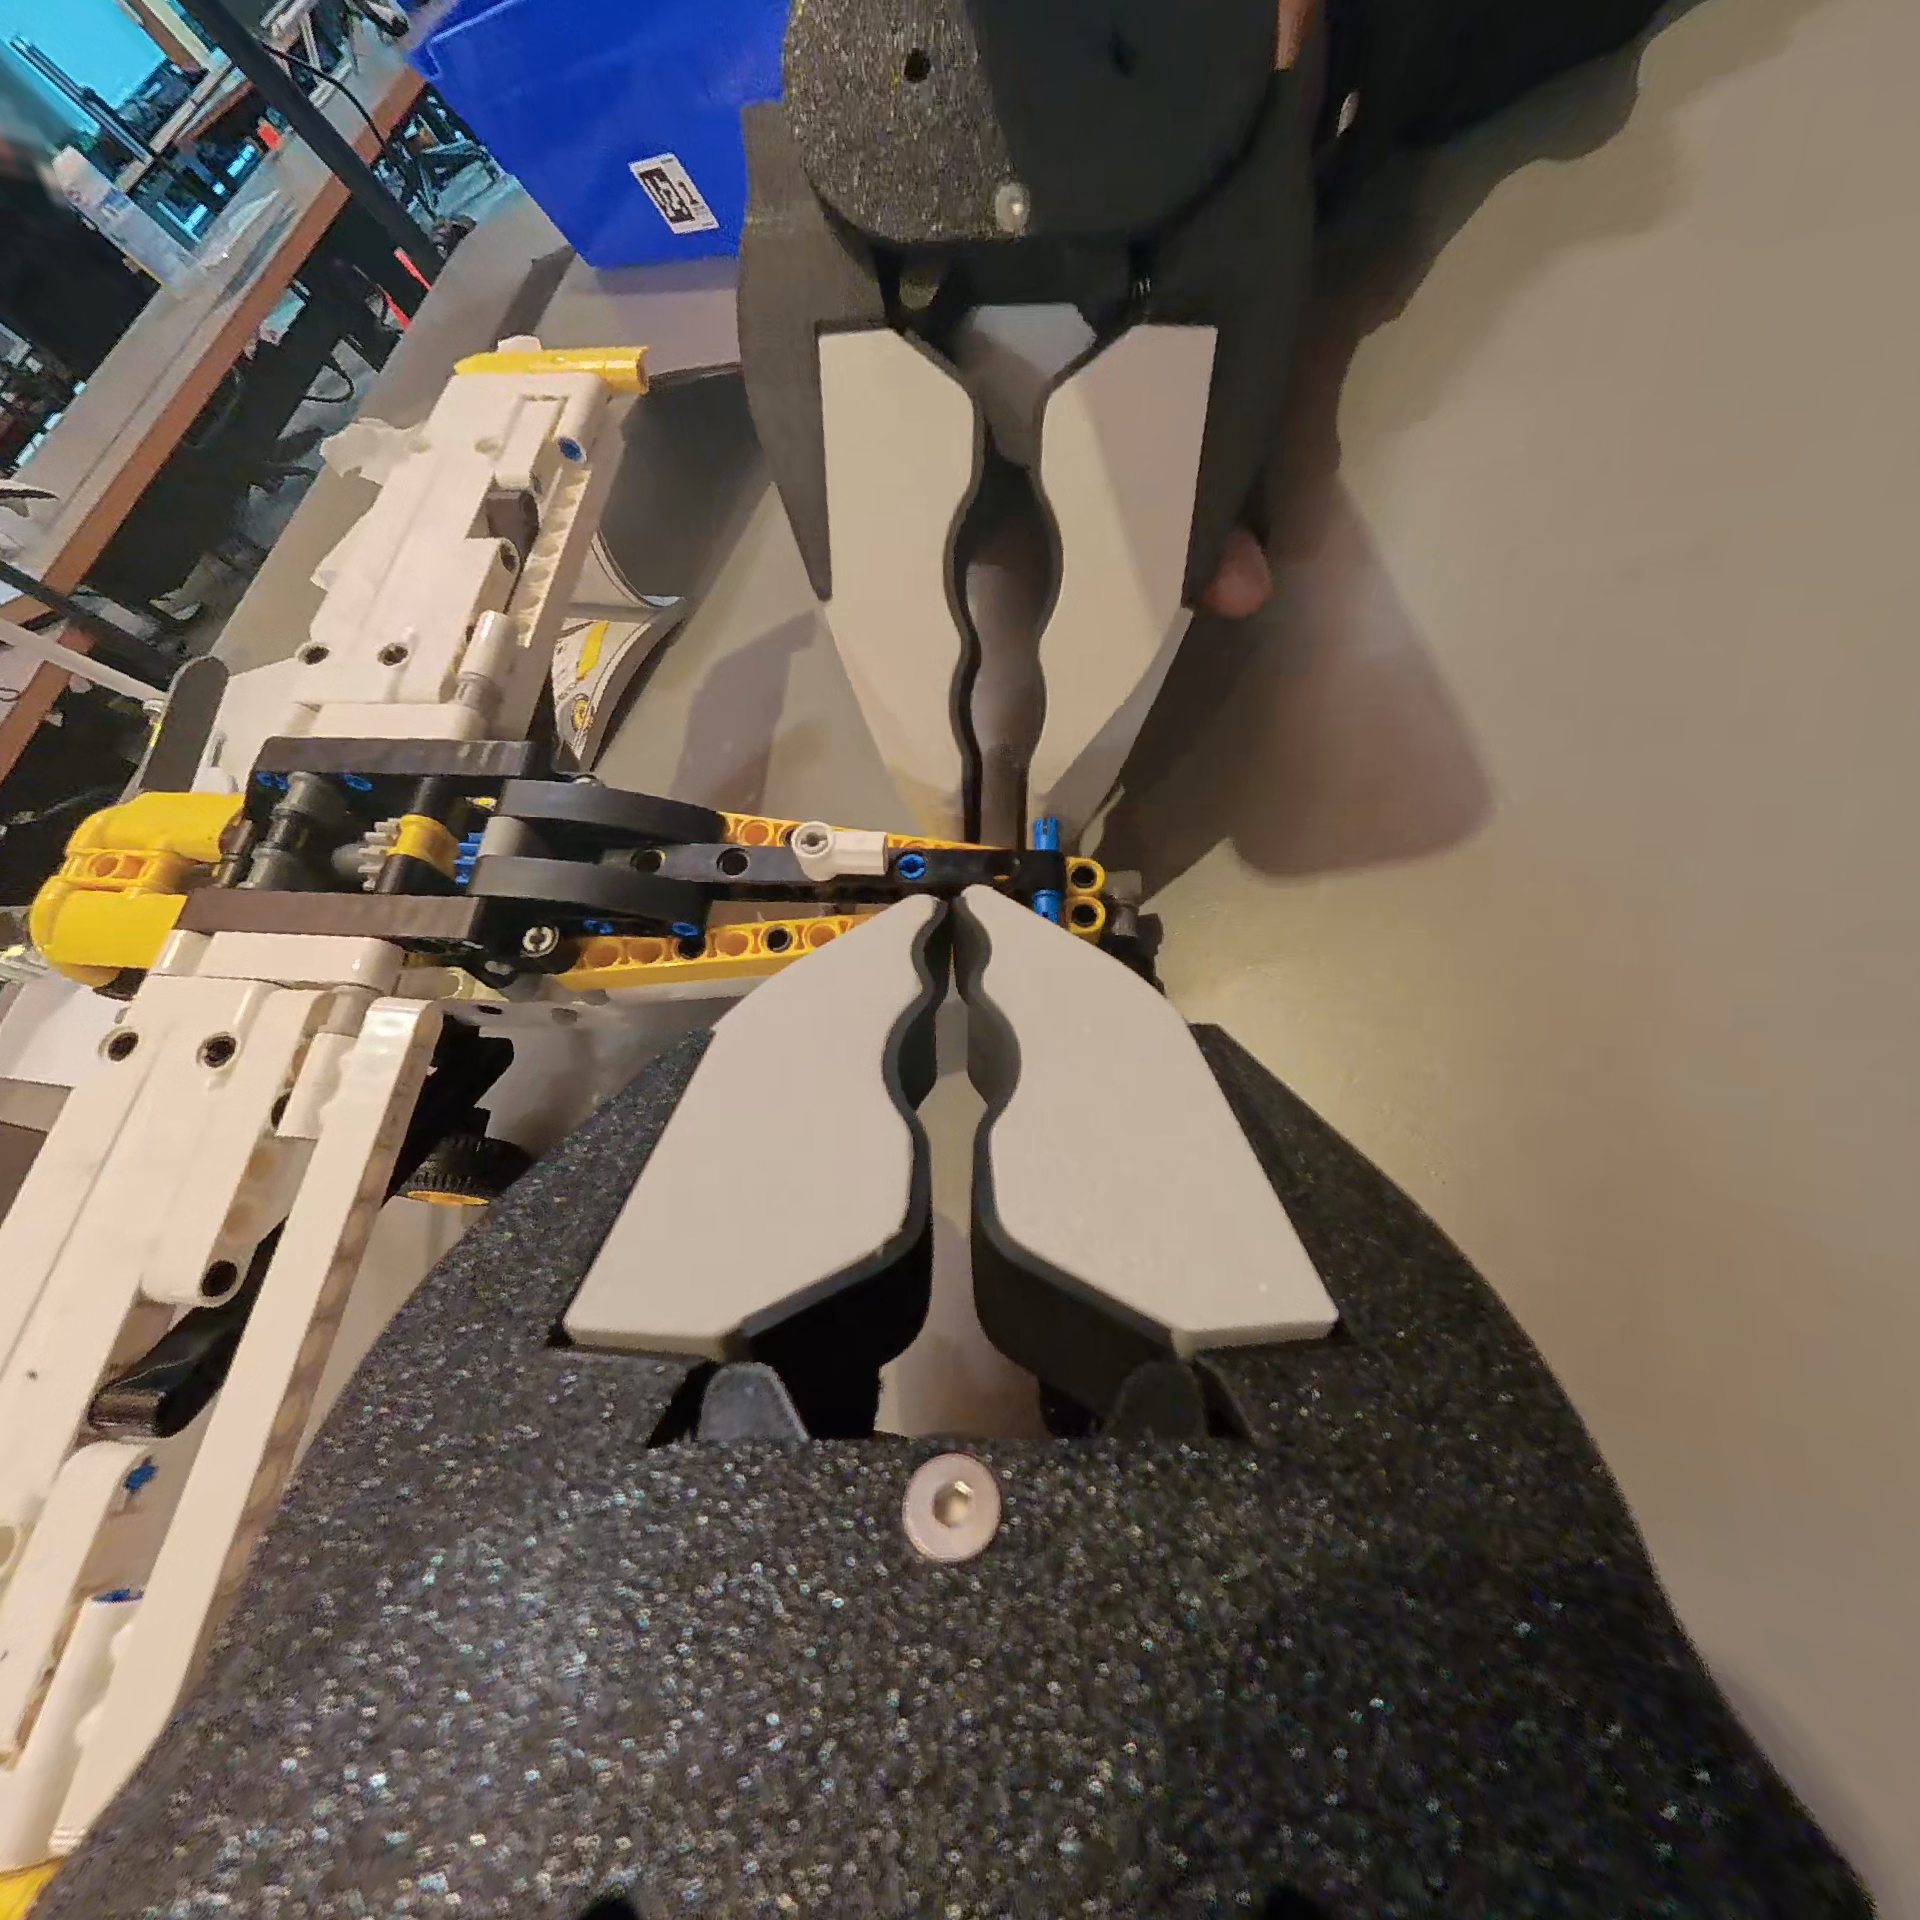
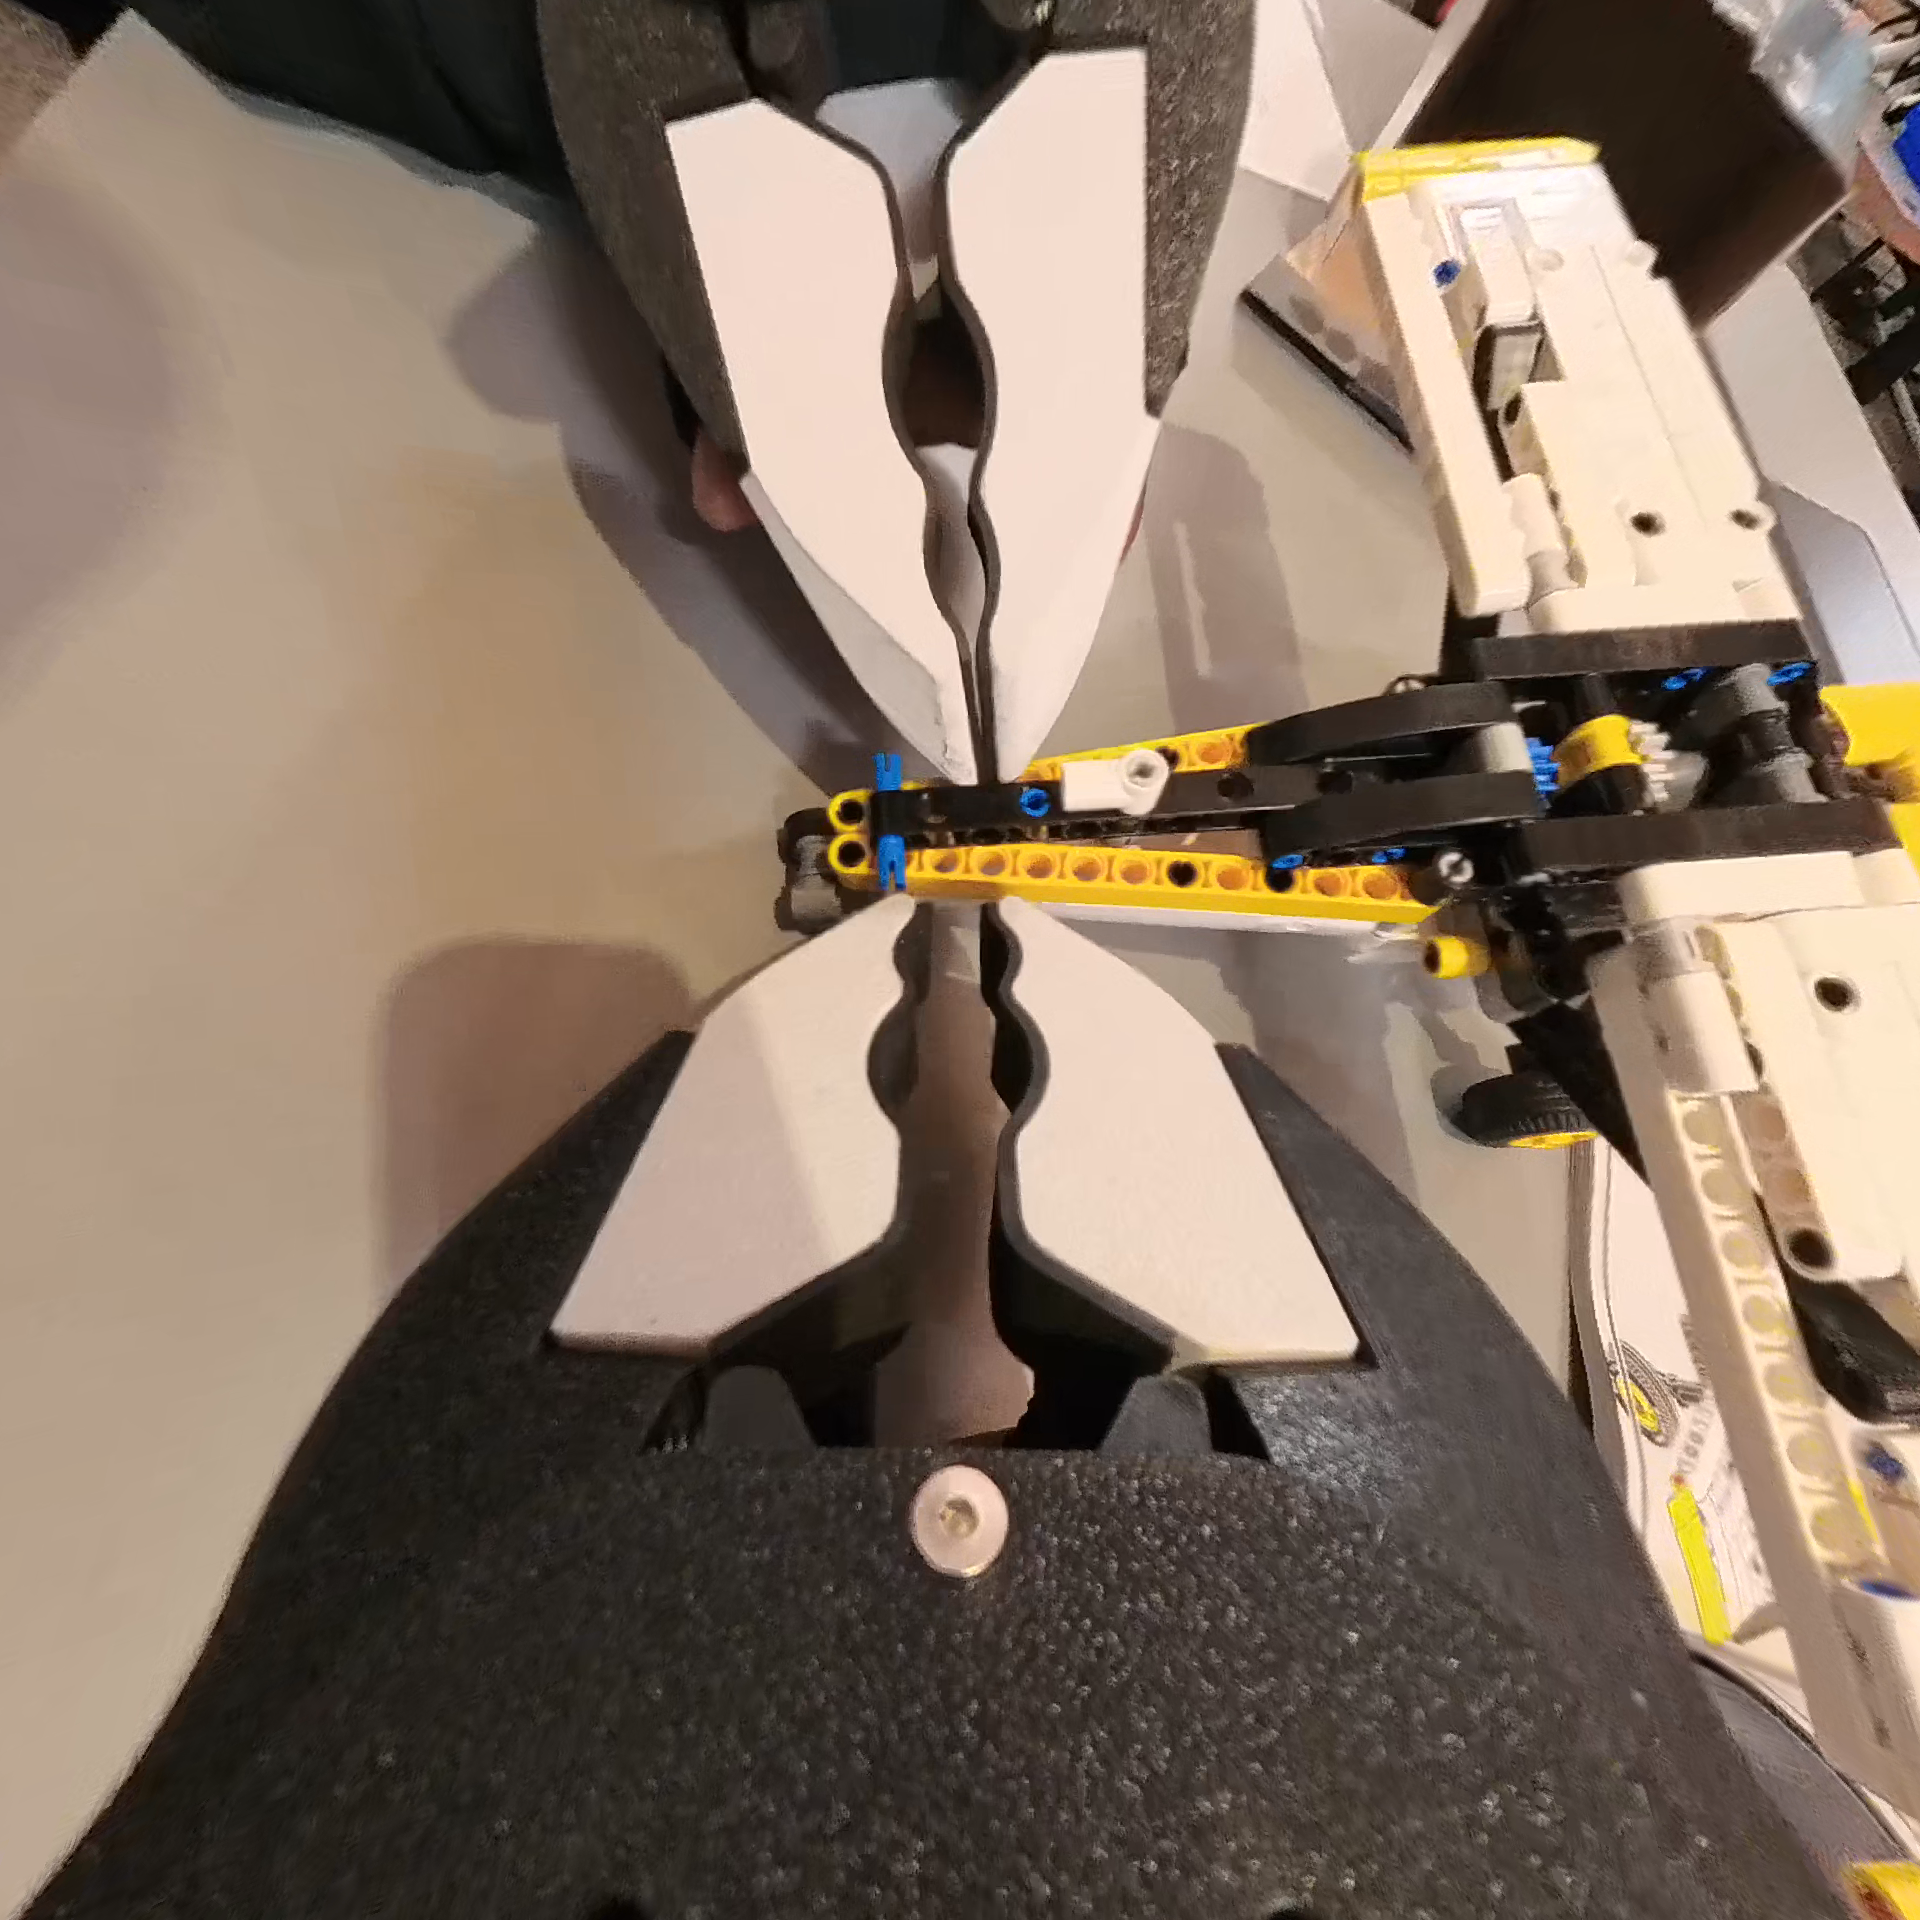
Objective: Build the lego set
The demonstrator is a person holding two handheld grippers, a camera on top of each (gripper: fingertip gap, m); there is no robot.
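Broadly, surface: pale beige tabletop [image 1: 1558, 1039] fills the right of the left wrist view; blue bin [image 1: 623, 125] upper left.
Model: white-and-yellow brick-built vehicle [image 1: 436, 582] at left, boom [image 2: 1091, 868] reaching frame centre.
Left gripper [image 1: 951, 909]: fingertips together, touching the boom's black beam [image 1: 966, 864], nothing visibly held.
Right gripper [image 2: 951, 914]: slightly parted, holding nothing, just beside the boom's yellow side.
Risk: opposed squeezing could pop the blue pin [image 2: 888, 821].
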